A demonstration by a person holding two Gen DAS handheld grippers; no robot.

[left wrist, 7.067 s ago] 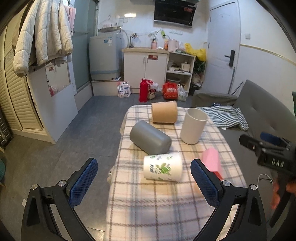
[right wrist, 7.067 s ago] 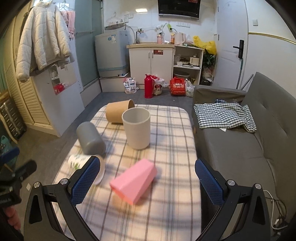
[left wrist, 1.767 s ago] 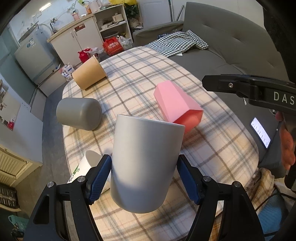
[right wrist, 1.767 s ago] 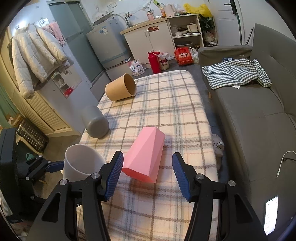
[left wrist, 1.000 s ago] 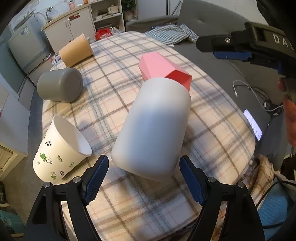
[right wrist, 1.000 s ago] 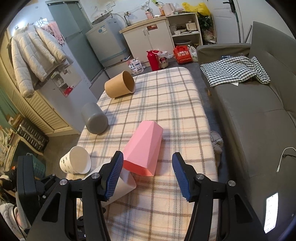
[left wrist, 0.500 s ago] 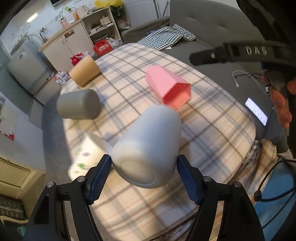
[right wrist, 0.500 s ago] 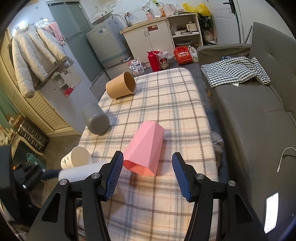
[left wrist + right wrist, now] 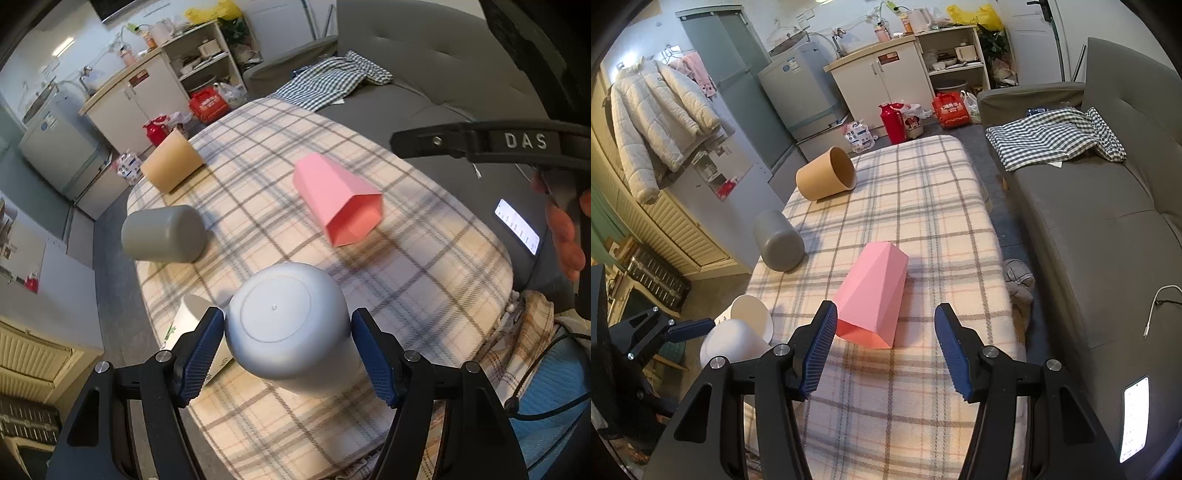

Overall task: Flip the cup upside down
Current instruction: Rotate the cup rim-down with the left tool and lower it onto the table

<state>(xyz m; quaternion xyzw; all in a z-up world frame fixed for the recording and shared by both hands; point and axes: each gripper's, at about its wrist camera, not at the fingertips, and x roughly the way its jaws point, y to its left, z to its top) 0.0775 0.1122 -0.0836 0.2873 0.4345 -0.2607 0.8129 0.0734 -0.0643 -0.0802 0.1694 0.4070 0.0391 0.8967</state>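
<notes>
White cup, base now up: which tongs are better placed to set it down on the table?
Left. The left tongs already clamp the white cup, bottom facing up, over the plaid table. The right tongs are open, pointing at the pink cup.

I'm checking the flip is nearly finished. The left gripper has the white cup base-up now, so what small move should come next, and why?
Probably lower it straight down, then open. The left gripper is shut on the white cup, whose flat base faces up and rim faces the plaid tablecloth. Whether the rim already touches is hidden. Keep clear of the printed paper cup lying close beside it.
</notes>
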